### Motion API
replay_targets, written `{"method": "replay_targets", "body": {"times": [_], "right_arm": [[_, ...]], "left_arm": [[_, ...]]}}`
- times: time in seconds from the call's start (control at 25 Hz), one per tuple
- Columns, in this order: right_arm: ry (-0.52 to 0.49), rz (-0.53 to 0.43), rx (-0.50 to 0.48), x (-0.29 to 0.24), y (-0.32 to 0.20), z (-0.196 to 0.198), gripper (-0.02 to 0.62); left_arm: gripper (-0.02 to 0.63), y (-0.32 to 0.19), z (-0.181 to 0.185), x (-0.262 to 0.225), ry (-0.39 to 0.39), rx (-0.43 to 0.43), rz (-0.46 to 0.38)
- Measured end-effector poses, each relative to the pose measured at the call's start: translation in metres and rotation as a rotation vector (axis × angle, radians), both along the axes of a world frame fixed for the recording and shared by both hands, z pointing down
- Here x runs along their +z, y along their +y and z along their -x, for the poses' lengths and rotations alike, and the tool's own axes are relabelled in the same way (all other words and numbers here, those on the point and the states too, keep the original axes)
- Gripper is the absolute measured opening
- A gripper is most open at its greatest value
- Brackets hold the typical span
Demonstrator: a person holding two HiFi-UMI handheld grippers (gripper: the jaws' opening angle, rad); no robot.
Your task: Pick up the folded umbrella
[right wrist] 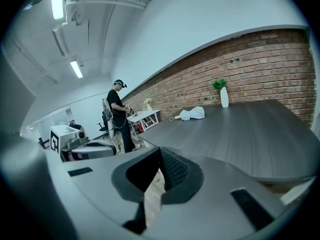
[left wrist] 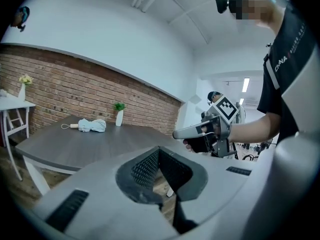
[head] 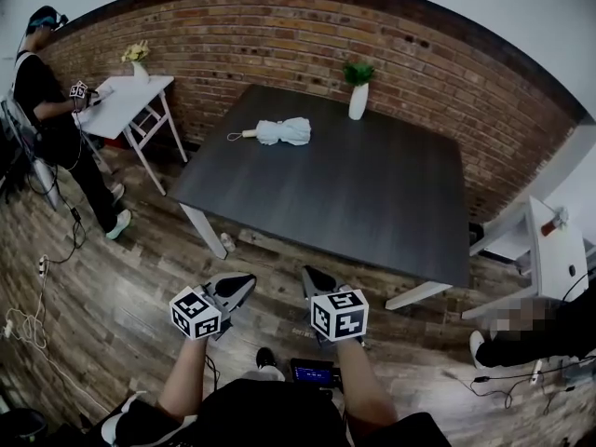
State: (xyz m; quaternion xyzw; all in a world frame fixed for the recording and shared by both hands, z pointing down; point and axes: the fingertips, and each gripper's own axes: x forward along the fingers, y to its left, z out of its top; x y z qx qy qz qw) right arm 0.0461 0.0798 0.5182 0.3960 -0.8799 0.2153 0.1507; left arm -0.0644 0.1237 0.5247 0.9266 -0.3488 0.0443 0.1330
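Note:
The folded umbrella [head: 282, 131], pale with a light handle and a loop, lies on the far left part of the dark table [head: 372, 203]. It also shows far off as the umbrella [left wrist: 91, 125] in the left gripper view and the umbrella [right wrist: 193, 114] in the right gripper view. Both grippers hang side by side over the wooden floor, short of the table's near edge and well away from the umbrella. My left gripper [head: 248, 280] is shut and holds nothing. My right gripper [head: 308, 274] has its tips together and is also empty.
A white vase with a green plant [head: 358, 96] stands at the table's far edge, by the brick wall. A person [head: 51, 101] stands at a small white table [head: 130, 101] at the back left. Another white table [head: 554, 250] stands at the right, and cables [head: 37, 296] lie on the floor.

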Motion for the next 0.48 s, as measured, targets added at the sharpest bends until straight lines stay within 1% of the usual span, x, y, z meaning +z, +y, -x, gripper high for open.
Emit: {"method": "replay_targets", "body": {"times": [0.12, 0.28, 0.48], "right_arm": [[0.008, 0.0, 0.012, -0.001, -0.011, 0.017, 0.009], [0.018, -0.004, 0.019, -0.003, -0.022, 0.03, 0.008], [0.027, 0.004, 0.033, 0.0, -0.033, 0.037, 0.008]], "left_arm": [[0.003, -0.013, 0.014, -0.002, 0.017, 0.032, 0.009], [0.003, -0.027, 0.025, -0.004, 0.038, 0.052, 0.014], [0.003, -0.035, 0.025, 0.002, 0.019, 0.089, -0.001]]}}
